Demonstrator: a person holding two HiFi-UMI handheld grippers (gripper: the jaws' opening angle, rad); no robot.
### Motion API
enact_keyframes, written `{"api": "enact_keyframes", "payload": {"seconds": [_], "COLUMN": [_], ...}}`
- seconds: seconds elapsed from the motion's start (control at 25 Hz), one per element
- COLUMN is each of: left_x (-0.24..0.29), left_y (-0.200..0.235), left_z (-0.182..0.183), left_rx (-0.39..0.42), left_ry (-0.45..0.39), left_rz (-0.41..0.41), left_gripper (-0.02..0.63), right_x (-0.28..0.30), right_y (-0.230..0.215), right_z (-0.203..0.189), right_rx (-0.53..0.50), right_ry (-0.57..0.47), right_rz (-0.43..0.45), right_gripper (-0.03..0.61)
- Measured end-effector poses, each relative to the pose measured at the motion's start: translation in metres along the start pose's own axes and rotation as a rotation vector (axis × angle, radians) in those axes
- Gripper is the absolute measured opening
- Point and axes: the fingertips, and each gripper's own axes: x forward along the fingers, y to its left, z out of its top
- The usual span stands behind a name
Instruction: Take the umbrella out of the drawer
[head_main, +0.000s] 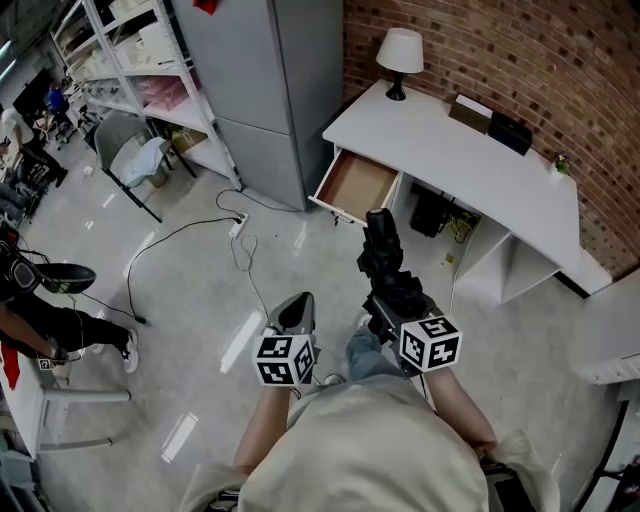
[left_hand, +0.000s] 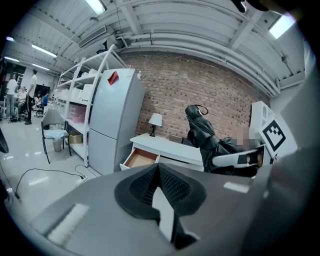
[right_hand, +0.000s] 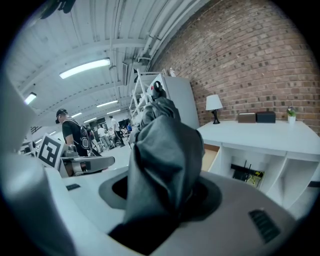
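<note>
- Desk (head_main: 450, 140): white, at 1 o'clock, against the brick wall (head_main: 500, 60).
- Drawer (head_main: 355, 185): open, at 12 o'clock.
- Umbrella (head_main: 383, 255): black, folded, outside the drawer at its 6 o'clock, over the floor (head_main: 200, 280).
- Right gripper (head_main: 388, 295): jaws clamped on the umbrella's near end.
- Left gripper (head_main: 298, 308): jaws together, nothing between them, at 9 o'clock of right gripper.

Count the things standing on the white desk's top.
4: lamp at the left end, brown box and black box side by side in the middle, small plant farther right.
</note>
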Motion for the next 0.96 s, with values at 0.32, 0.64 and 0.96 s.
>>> {"api": "enact_keyframes", "payload": {"seconds": [0.32, 0.64, 0.96], "left_x": [0.0018, -0.0003, -0.0017], "left_y": [0.0014, 0.0058, 0.0042], "left_z": [-0.0022, -0.0007, -0.0017], "left_rx": [0.001, 0.0, -0.002], "left_ry": [0.002, 0.002, 0.007], "left_rz": [0.006, 0.006, 0.002], "left_gripper": [0.011, 0.011, 0.011], "right_x": [0.0039, 0.0095, 0.007], "right_y": [0.0003, 0.0057, 0.0063], "right_z": [0.0037, 0.0082, 0.0095], "right_rx": [-0.007, -0.001, -0.001], "right_ry": [-0.008, -0.019, -0.024], "right_rz": [0.001, 0.006, 0.0], "right_gripper": [0.227, 0.227, 0.227]}}
